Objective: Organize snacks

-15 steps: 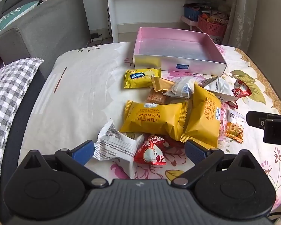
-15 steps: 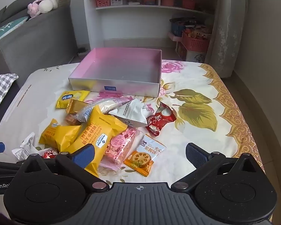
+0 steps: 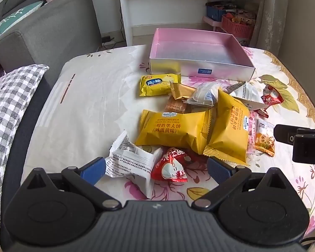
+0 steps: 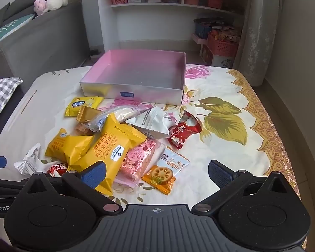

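Where snacks (image 3: 174, 132) lie: floral cloth (image 4: 231, 96), rm w/ shelves (image 4: 168, 6)

One pink box (image 4: 136, 77) stood at upper centre of the right wrist view. Below it lay three yellow packets (image 4: 113, 147), two white packets (image 4: 151, 121), two red packets (image 4: 183, 131), one gold wrapper (image 4: 87, 113), one clear packet (image 4: 113, 116), one pink bar (image 4: 137, 159) and one lotus-root crisp packet (image 4: 166, 171). One small orange-brown snack (image 3: 175, 106) showed at centre of the left wrist view.
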